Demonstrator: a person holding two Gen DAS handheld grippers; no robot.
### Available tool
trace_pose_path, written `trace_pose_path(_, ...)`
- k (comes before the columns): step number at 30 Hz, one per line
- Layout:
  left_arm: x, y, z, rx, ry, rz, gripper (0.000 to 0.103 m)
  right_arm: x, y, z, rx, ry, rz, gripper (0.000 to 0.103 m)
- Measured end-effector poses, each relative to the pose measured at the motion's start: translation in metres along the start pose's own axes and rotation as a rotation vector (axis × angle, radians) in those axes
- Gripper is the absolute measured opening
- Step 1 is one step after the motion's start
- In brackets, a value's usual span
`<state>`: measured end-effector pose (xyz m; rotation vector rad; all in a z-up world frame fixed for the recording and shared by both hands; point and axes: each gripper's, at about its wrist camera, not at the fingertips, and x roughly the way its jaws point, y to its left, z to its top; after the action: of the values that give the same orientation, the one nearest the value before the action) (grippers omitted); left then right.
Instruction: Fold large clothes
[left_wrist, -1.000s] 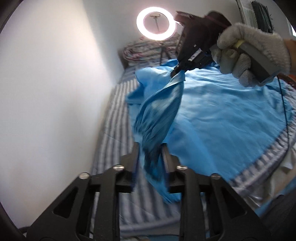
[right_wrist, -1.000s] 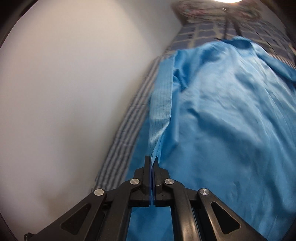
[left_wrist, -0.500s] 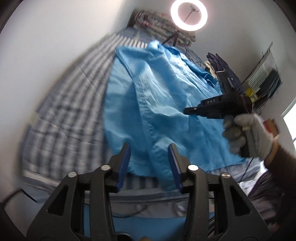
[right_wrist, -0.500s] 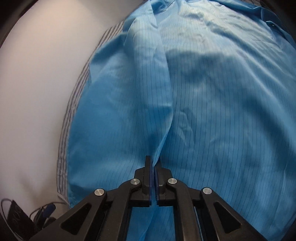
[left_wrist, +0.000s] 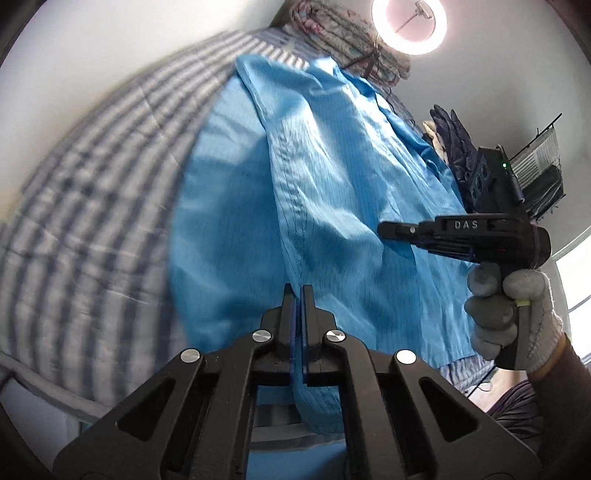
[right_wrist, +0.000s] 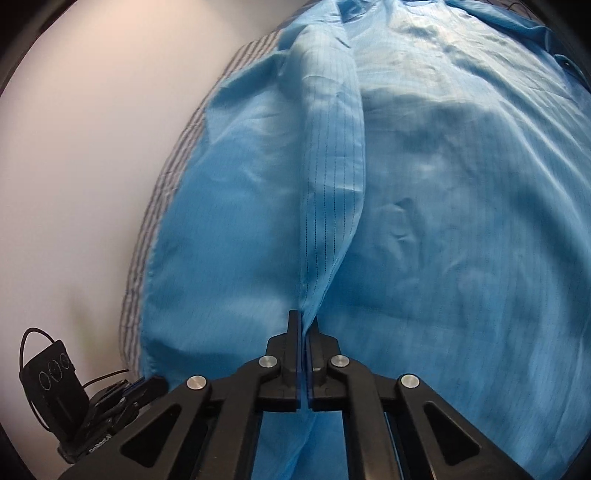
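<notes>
Both tools grip cloth right at their tips. The left gripper (left_wrist: 297, 291) is clamped on a raised ridge of the blue garment (left_wrist: 332, 177), with a tail of fabric hanging below its fingers. The right gripper (right_wrist: 304, 321) is pinched on a second ridge along a seam, held in a gloved hand (left_wrist: 513, 314).

The step in hand looks like carrying one side panel across the body to make a lengthwise fold. To do it well, the two grips should travel together at the same height, with the edge between them kept taut, so the fold line runs straight and parallel to the seam. The cloth should be laid down before either grip lets go, because this thin, slippery-looking fabric will likely slide back if dropped.

Farther out, the garment lies spread along a striped bed (left_wrist: 92, 206) beside a white wall (right_wrist: 85, 166). It is light blue with fine dark pinstripes, softly creased, one long fold raised down its length. Its far end reaches toward a patterned quilt (left_wrist: 343, 48) beneath a ring light (left_wrist: 409, 27).
</notes>
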<state>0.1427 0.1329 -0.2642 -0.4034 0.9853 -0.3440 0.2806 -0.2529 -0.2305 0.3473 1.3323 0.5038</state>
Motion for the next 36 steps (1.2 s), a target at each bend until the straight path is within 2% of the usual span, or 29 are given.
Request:
trace_pose_path(4, -0.03, 0.026, 0.007, -0.058, -0.052, 0.021, 0.0, -0.001, 0.031, -0.008, -0.033, 0.021, 0.12, 0.0)
trace_pose_path(6, -0.042, 0.038, 0.005, -0.071, -0.07, 0.039, 0.0, -0.002, 0.047, -0.011, -0.081, 0.016, 0.131, 0.0)
trace_pose_path(9, -0.03, 0.048, 0.0, -0.064, -0.014, 0.092, 0.0, 0.011, 0.055, -0.015, -0.119, 0.046, 0.063, 0.0)
trace_pose_path(12, -0.016, 0.046, -0.006, -0.052, 0.033, 0.095, 0.0, 0.03, 0.044, -0.02, -0.076, 0.103, 0.031, 0.0)
trace_pose_path(18, -0.035, 0.054, -0.004, -0.082, -0.016, 0.1, 0.0, 0.017, 0.051, -0.017, -0.095, 0.067, 0.042, 0.0)
trace_pose_path(20, -0.033, 0.054, -0.003, -0.065, -0.007, 0.115, 0.0, 0.017, 0.051, -0.017, -0.104, 0.065, 0.038, 0.0)
trace_pose_path(24, -0.013, 0.046, -0.007, 0.008, 0.042, 0.197, 0.0, 0.029, 0.053, -0.024, -0.17, 0.103, -0.036, 0.0)
trace_pose_path(26, -0.015, 0.044, -0.01, 0.007, 0.037, 0.206, 0.0, 0.03, 0.056, -0.025, -0.189, 0.101, -0.055, 0.001)
trace_pose_path(28, -0.026, 0.047, -0.012, -0.007, 0.015, 0.179, 0.0, 0.026, 0.066, -0.023, -0.224, 0.09, -0.107, 0.01)
trace_pose_path(29, -0.033, 0.049, -0.013, -0.016, 0.0, 0.164, 0.007, 0.023, 0.071, -0.024, -0.246, 0.075, -0.132, 0.022)
trace_pose_path(32, -0.052, 0.054, -0.013, -0.044, -0.051, 0.137, 0.046, -0.002, 0.088, -0.029, -0.342, -0.016, -0.242, 0.025)
trace_pose_path(33, -0.054, 0.057, -0.012, -0.058, -0.058, 0.116, 0.047, -0.01, 0.092, -0.032, -0.37, -0.054, -0.279, 0.025)
trace_pose_path(34, -0.053, 0.059, -0.01, -0.071, -0.055, 0.098, 0.047, -0.018, 0.097, -0.035, -0.386, -0.093, -0.277, 0.027)
trace_pose_path(36, -0.045, 0.065, -0.007, -0.115, -0.041, 0.063, 0.047, -0.024, 0.103, -0.044, -0.406, -0.113, -0.169, 0.027)
